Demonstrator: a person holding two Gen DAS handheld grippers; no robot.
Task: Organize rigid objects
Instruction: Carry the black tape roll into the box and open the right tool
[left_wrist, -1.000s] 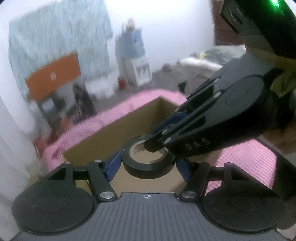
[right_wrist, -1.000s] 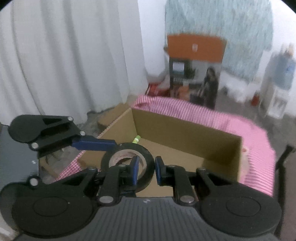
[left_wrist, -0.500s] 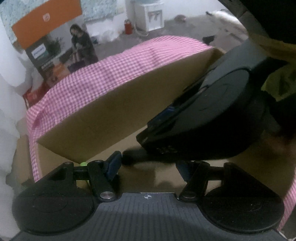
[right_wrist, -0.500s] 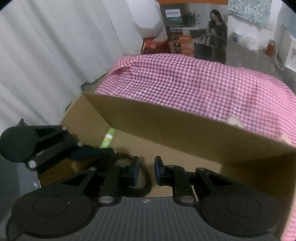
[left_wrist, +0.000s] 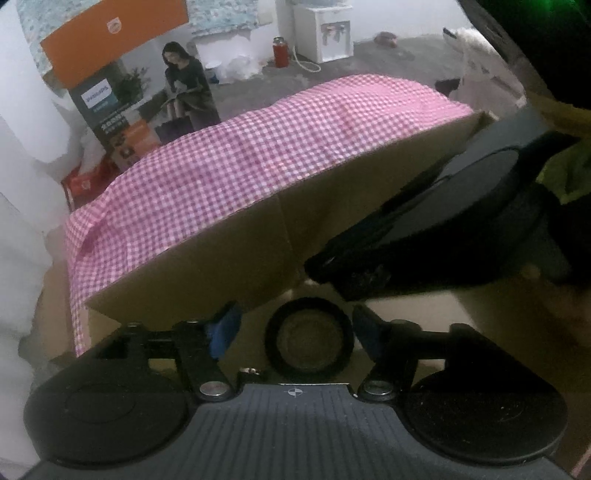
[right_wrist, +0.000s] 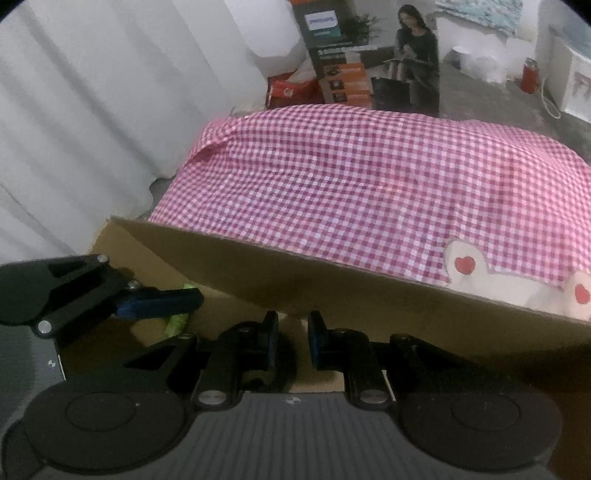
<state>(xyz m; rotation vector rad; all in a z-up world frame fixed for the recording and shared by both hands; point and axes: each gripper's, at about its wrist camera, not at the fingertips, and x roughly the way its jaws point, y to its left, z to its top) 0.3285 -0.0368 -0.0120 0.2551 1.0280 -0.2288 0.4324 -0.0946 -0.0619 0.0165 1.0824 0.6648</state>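
Note:
A black tape roll (left_wrist: 308, 338) lies flat on the floor of a brown cardboard box (left_wrist: 221, 266). My left gripper (left_wrist: 297, 332) straddles the roll. Its jaws are opening, and a gap shows between the left pad (left_wrist: 221, 332) and the roll. My right gripper (left_wrist: 332, 284) reaches in from the upper right, its tips at the roll's far right rim. In the right wrist view that gripper (right_wrist: 293, 339) has narrow jaws with a dark strip of the roll's wall between them. The rest of the roll is hidden under its fingers. One finger of the left gripper (right_wrist: 159, 299) shows at the left.
A green pen-like thing (right_wrist: 177, 321) lies in the box's left corner. Behind the box wall (right_wrist: 369, 291) spreads a pink checked cloth (right_wrist: 369, 177). Further back stand a printed carton (right_wrist: 343, 66), a white curtain (right_wrist: 92, 110) and a red bottle (left_wrist: 280, 51). A yellow-green sleeve (left_wrist: 565, 173) is at right.
Both grippers came down into the box with the roll. The roll now rests on the box floor and the left jaws have widened off it. The right jaws stayed narrow.

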